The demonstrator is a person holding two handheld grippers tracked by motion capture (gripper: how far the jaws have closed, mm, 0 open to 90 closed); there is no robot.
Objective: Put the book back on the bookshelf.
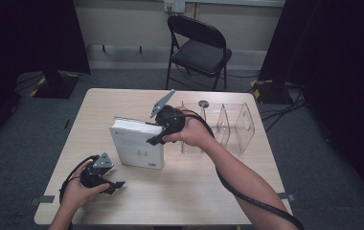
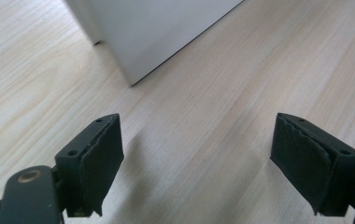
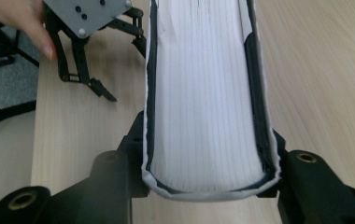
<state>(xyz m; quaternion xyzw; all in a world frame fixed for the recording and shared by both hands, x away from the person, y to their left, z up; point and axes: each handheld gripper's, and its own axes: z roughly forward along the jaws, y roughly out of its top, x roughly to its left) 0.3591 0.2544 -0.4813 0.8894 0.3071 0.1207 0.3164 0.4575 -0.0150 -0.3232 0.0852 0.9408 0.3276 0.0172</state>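
Observation:
A thick white book (image 1: 137, 146) stands on its edge near the middle of the wooden table (image 1: 194, 196). My right gripper (image 1: 156, 132) is shut on its top far corner. In the right gripper view the page edge of the book (image 3: 203, 93) fills the gap, and both jaws press against the dark covers of the book inside my right gripper (image 3: 208, 156). My left gripper (image 1: 118, 186) rests low over the table at the front left, open with nothing between its jaws. In its own view my left gripper (image 2: 199, 163) faces a corner of the book (image 2: 152, 28). The right gripper view also shows the left gripper (image 3: 122, 67) beyond the book.
A clear plastic divided holder (image 1: 228, 127) stands on the table just right of my right hand. A black folding chair (image 1: 199, 48) is behind the table's far edge. Bare wood lies between the book and the front edge.

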